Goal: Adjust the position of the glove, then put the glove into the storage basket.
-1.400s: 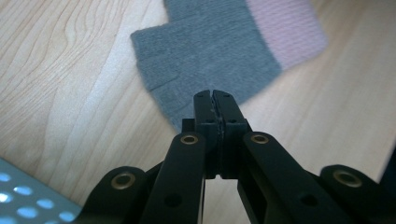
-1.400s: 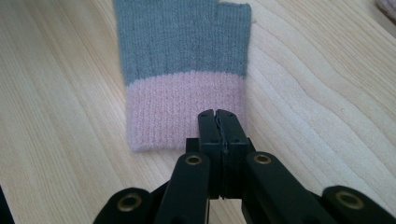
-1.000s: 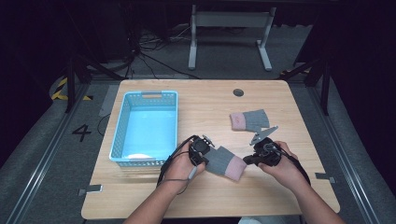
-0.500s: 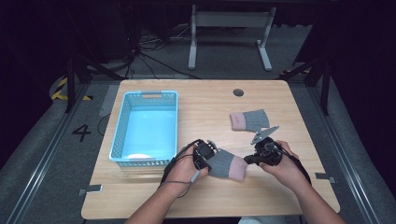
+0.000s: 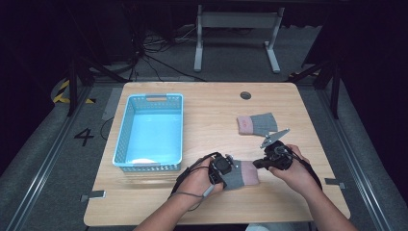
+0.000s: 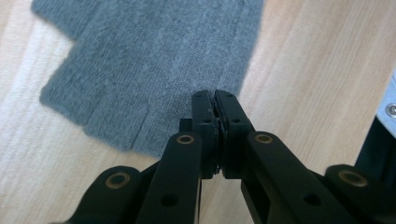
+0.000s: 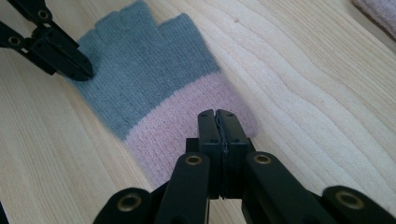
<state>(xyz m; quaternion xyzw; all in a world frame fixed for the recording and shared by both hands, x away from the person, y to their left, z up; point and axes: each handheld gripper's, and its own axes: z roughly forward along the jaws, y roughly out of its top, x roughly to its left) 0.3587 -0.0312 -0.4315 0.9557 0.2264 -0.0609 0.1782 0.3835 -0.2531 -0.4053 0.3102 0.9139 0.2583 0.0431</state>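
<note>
Nearest to me, at the front of the wooden table (image 5: 288,101), a grey fingerless glove (image 5: 239,175) with a pink cuff lies flat between my two hands. My left gripper (image 5: 226,169) sits at its grey finger end; in the left gripper view its jaws are pressed together with their tips over the edge of the knit (image 6: 154,70), and I cannot tell whether any fabric is caught between them. In the right gripper view that same gripper (image 7: 77,67) shows at the top left, its tip touching the glove's grey edge beside the short finger stubs.

My right gripper (image 5: 257,164) is at the opposite end, on the pink cuff. Its jaws are closed tight, tips resting on the cuff's edge (image 7: 187,126); whether they pinch the cloth is hidden by the jaws themselves.

A little farther out, beyond my right hand (image 5: 293,168), a second glove (image 5: 257,123) of the same grey and pink lies apart on the table, its cuff turned toward the left.

Farther left stands a light blue plastic basket (image 5: 126,139), well apart from both gloves.
</note>
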